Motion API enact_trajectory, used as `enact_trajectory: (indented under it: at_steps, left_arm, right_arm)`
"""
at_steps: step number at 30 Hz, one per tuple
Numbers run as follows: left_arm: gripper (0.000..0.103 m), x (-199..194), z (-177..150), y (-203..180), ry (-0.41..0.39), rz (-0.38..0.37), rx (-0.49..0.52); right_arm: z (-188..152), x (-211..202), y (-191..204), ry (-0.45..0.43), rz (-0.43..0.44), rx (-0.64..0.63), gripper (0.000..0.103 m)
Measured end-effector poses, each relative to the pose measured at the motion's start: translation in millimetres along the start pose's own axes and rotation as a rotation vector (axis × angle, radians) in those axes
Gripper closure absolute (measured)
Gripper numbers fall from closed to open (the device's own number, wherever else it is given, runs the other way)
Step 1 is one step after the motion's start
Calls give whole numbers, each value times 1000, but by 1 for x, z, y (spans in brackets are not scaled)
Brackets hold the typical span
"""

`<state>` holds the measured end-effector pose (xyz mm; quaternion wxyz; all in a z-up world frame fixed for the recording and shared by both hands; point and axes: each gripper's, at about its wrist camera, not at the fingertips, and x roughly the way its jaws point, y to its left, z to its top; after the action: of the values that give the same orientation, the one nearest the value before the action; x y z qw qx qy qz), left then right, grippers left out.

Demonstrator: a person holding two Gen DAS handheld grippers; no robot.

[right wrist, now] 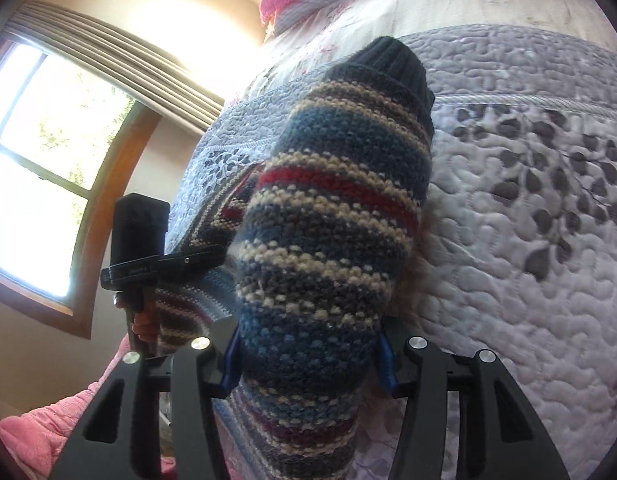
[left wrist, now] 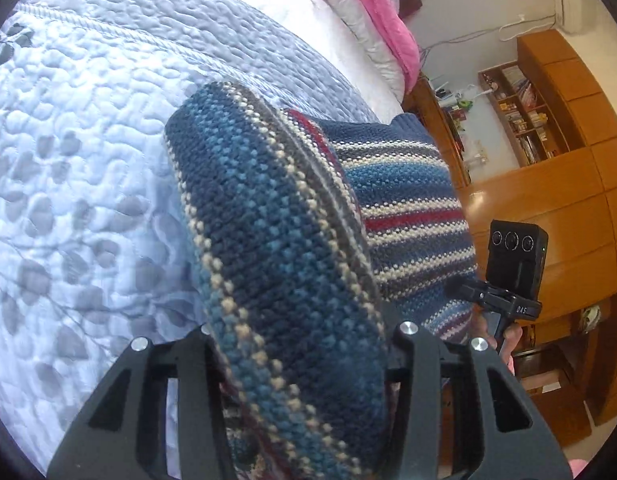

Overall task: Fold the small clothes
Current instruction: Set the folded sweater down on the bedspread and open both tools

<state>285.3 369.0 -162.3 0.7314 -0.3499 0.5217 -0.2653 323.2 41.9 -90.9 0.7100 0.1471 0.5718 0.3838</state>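
Both claws, the left gripper [left wrist: 304, 360] and right gripper [right wrist: 304, 356], are clamped on a striped knit sweater [left wrist: 276, 248] above the quilted bedspread [left wrist: 88, 140]; thick, bunched knit may slip free.

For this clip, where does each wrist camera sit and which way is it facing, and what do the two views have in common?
Left wrist: on the left gripper, looking along its fingers at the striped sweater it clamps, over the quilt; the right gripper and fingers of a hand show beside wooden shelves.
Right wrist: on the right gripper, facing the sweater's sleeve, toward a window; the left gripper shows.
Shared: sweater, quilt, pink bedding.
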Motion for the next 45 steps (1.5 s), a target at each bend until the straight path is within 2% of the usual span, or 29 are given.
enact_trajectory:
  at_steps: [4,6,9,10,12,14,17,21,24,25,26,28,31,33,35,42,43,45]
  left_arm:
    - [58,41,-9,-15,24,80,35]
    - [53,51,-14,-1,22,129,36]
    - [43,57,-17,22,21,109,9]
    - [43,57,-17,27,17,98,-4]
    - [43,55,-20,26,9,104,-25]
    - [38,45,-28,21,-8,154,-35]
    - [38,22,-42,-3,-61,223,23]
    - [37,-7,-81,-38,-96,247,128]
    - [37,-9,-109,-49,-99,316,175]
    - [39,-7,-116,-48,-91,322,174]
    - [40,-5,-121,-46,-85,331,171]
    - [54,0,-127,-40,-81,391,162]
    - [51,2,-127,-28,-78,441,132]
    - [49,0,-128,-18,-83,436,105]
    - [45,0,-129,-9,-89,446,94]
    - [41,-3,-135,8,-111,433,72]
    - [41,-4,-137,7,-114,440,70]
    - [35,-6,-145,-2,-124,472,61]
  right_arm:
    - [-25,0,-48,18,-56,83,50]
    - [-40,7,-72,9,-28,136,49]
    - [-56,11,-88,-35,8,169,46]
    - [-59,11,-90,-43,14,177,44]
    - [-62,10,-86,-53,-7,161,39]
    - [-65,4,-78,-63,-30,141,27]
    - [-73,-3,-50,-79,-56,78,21]
    - [-105,-21,-41,-72,-46,65,21]
    - [-128,-19,-42,-53,-59,92,21]
    - [-132,-16,-43,-46,-60,105,24]
    - [-137,-13,-48,-38,-54,124,35]
    - [-144,-5,-59,-17,-23,182,61]
    - [-151,-12,-54,-43,-7,190,74]
    - [-159,-20,-54,-54,-45,187,75]
    - [-162,-9,-50,-46,-95,196,75]
    - [-171,-3,-58,-85,-110,222,74]
    - [-171,-3,-55,-89,-122,216,72]
    - [-174,-6,-45,-99,-148,201,60]
